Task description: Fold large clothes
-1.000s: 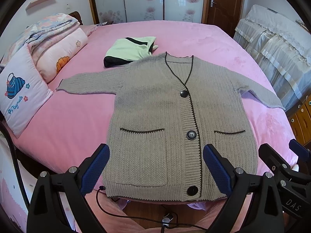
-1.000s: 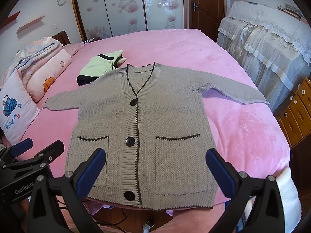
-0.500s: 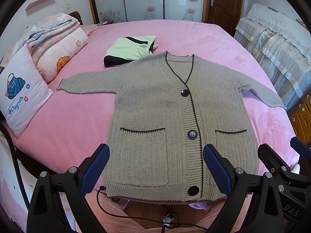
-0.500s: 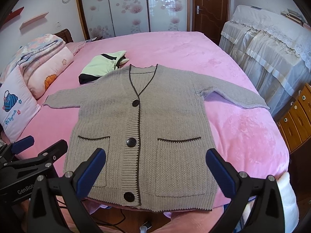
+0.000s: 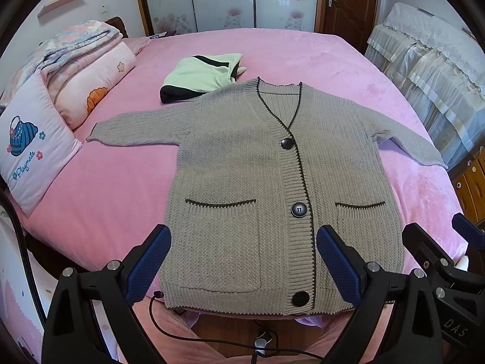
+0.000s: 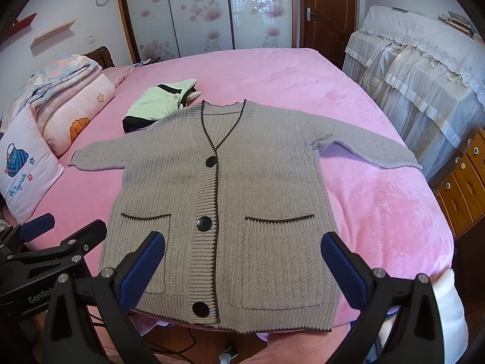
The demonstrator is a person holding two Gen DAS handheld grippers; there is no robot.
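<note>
Since a second ago your right gripper (image 6: 242,267) has drawn back a touch, so the cardigan (image 6: 224,200) sits slightly smaller and more of the wardrobe doors (image 6: 230,15) shows; your left gripper (image 5: 242,261) has barely shifted; the cardigan itself has not moved.

Nearest you, both grippers hang above the hem at 6 o'clock, jaws spread wide, gripping nothing; in the left wrist view the blue fingers (image 5: 148,261) frame the lower left pocket and the bottom button (image 5: 300,298); your right gripper shows at 4 o'clock there.

The cardigan lies flat and face up on the pink bed (image 5: 121,188), buttoned with 3 dark buttons, hem at the bed's near edge, collar toward 12 o'clock, its 2 sleeves spread out to 9 and 3 o'clock; a black cable (image 5: 157,318) dangles below the hem.

Further off, a folded green and black garment (image 5: 200,75) lies at 11 o'clock, touching the cardigan's shoulder; a printed pillow (image 5: 27,151) and a rolled quilt (image 5: 88,69) sit at 9 to 10 o'clock; lace-covered furniture (image 6: 424,69) stands at 2 o'clock; a brown door (image 6: 330,9) stands at 1 o'clock.
</note>
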